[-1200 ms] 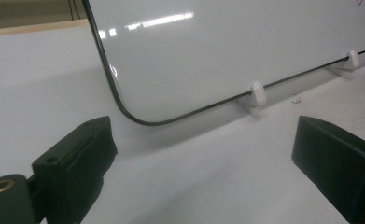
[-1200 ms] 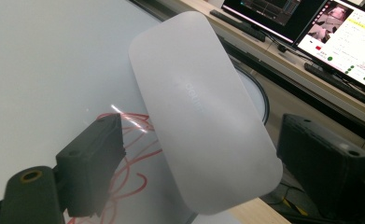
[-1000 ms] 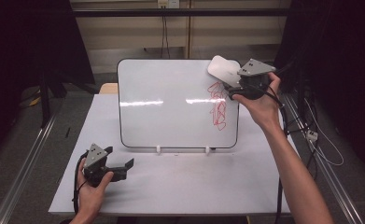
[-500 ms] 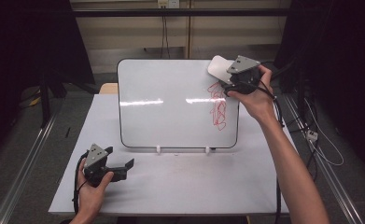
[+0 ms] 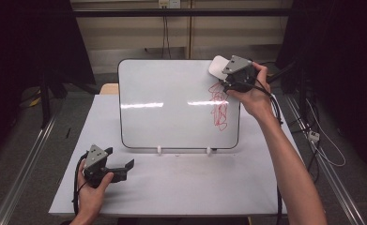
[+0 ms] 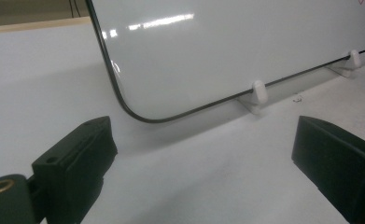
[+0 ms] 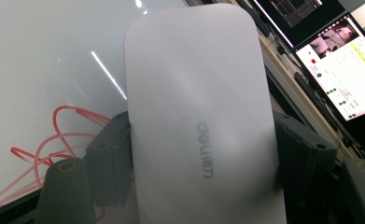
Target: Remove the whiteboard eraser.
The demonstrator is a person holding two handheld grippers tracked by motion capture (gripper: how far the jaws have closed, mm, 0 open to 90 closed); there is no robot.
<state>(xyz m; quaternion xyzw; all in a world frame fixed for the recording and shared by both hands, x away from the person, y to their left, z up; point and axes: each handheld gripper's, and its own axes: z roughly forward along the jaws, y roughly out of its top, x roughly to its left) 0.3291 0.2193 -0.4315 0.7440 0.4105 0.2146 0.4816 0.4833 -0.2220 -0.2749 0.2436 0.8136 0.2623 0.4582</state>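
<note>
At about seven o'clock on the table [image 5: 181,187] in the high view, the left gripper [image 5: 125,166] sits low in the person's hand, its cable partly hidden under the wrist. In the left gripper view its jaws stand wide apart with nothing between them; past them the whiteboard [image 6: 227,51] is cut off at the top and right edges, and only its lower rounded corner and two small white feet [image 6: 259,91] can be made out.

The whiteboard [image 5: 172,103] stands upright at the centre of the table, glare streaking across it. A red scribble [image 5: 218,105] covers its right side, around three o'clock on the board.

At one o'clock, by the board's upper right corner, the right gripper [image 5: 225,75] holds a white eraser [image 5: 217,67], most of which is hidden behind the gripper body in the high view. In the right gripper view the jaws have just been closing and now press on both long sides of the eraser [image 7: 199,121]. Its lower end is cut off by the frame. A lit screen [image 7: 343,70] at two o'clock is too blurred to read.
</note>
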